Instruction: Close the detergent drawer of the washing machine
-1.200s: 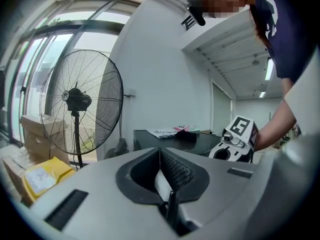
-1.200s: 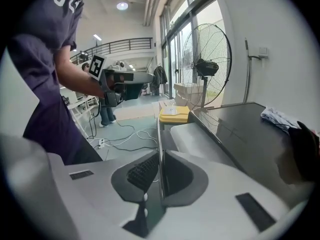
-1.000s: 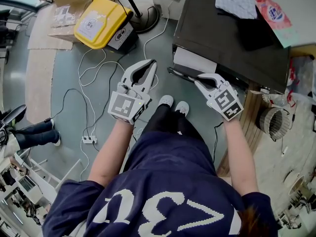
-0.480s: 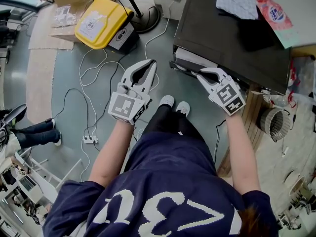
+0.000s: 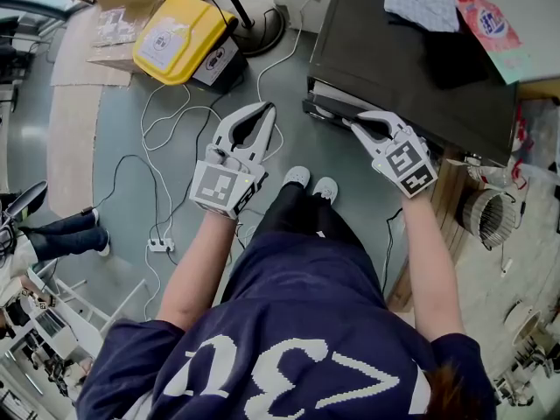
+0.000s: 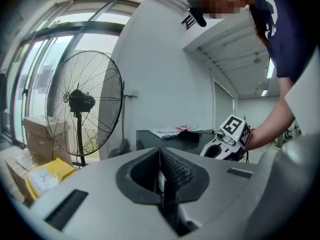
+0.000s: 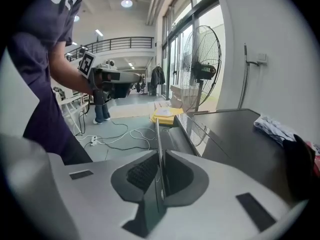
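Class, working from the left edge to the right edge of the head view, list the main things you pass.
bystander's legs in jeans → yellow case → left gripper → white shoes → right gripper → pink packet

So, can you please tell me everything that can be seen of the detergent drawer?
The detergent drawer sticks out only a little from the top front of the dark washing machine, so it is not yet fully closed. Its front is a thin, dark, glossy panel, and behind it the head view shows a narrow pale strip of the drawer's body. It sits level. The right gripper is closed on the edge of the front panel, which stands between its jaws. Nothing else touches it.
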